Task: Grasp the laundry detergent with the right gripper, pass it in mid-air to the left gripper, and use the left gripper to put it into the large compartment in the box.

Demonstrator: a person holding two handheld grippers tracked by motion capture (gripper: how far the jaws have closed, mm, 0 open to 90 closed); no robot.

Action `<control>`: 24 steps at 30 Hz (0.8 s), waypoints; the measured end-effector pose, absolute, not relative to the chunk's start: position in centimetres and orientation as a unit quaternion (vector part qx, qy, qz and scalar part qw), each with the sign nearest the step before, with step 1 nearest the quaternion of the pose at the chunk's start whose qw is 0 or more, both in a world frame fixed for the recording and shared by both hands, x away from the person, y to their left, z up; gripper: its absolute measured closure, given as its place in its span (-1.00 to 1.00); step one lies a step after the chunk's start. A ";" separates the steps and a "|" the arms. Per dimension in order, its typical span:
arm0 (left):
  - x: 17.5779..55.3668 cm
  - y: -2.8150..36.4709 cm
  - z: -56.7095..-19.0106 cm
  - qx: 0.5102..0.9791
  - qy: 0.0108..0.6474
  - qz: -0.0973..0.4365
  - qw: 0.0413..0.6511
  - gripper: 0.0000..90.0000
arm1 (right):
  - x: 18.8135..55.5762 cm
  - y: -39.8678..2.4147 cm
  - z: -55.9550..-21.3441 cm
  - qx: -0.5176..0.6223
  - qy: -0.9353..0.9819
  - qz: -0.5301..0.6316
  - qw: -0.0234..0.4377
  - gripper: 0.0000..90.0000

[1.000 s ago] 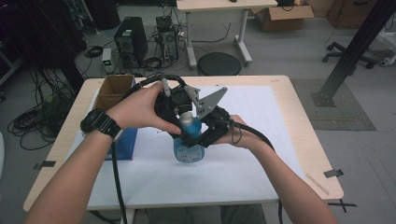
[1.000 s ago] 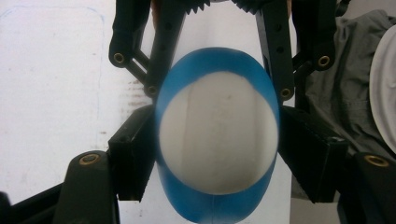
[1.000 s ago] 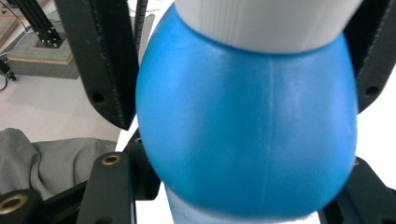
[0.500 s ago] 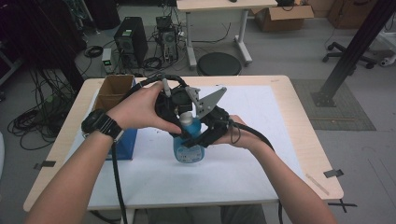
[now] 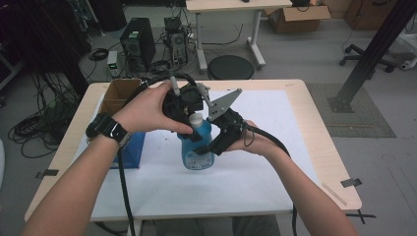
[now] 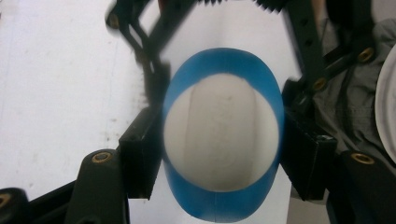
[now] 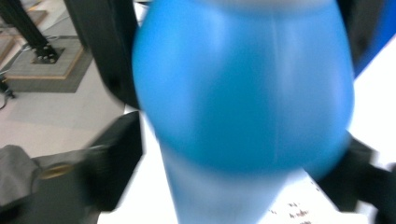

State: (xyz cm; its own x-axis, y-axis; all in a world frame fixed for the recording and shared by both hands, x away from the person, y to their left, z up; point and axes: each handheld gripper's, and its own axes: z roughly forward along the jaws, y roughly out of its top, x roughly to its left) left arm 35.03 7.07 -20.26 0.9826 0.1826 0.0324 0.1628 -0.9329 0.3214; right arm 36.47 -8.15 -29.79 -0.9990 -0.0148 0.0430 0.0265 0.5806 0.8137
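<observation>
Two grippers meet over blue bottle standing mid-table on white sheet. Left gripper above, jaws closed on white cap. Right gripper beside it, jaws clamped around bottle body. Blue box well left of both.

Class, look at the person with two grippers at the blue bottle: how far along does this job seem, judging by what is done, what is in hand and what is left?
Done: the blue bottle stands upright on the table. In hand: the right gripper clamps its body, and the left gripper has a jaw on either side of the white cap from above. Left: the cap is still on, so probably opening it.
</observation>
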 end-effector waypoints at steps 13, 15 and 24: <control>37.1 10.1 -15.9 0.956 0.256 0.086 0.115 -0.15 | 38.6 -14.5 -30.3 -0.048 -0.939 -0.339 -0.029 -0.87; 37.7 11.4 -14.6 0.934 0.321 0.100 0.121 -0.15 | 38.9 -16.3 -30.6 -0.059 -0.954 -0.291 -0.030 -0.87; 39.0 15.6 -11.0 0.854 0.482 0.139 0.135 -0.15 | 39.5 -21.2 -31.6 -0.084 -0.983 -0.154 -0.060 -0.84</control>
State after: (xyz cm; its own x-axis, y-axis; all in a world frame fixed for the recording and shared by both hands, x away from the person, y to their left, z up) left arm 39.00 15.60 -10.99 0.4966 0.8614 0.1072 0.7865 -0.4987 0.3643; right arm 39.50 -21.23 -31.62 -0.9788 0.1830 -0.0916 0.1463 0.9387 0.3121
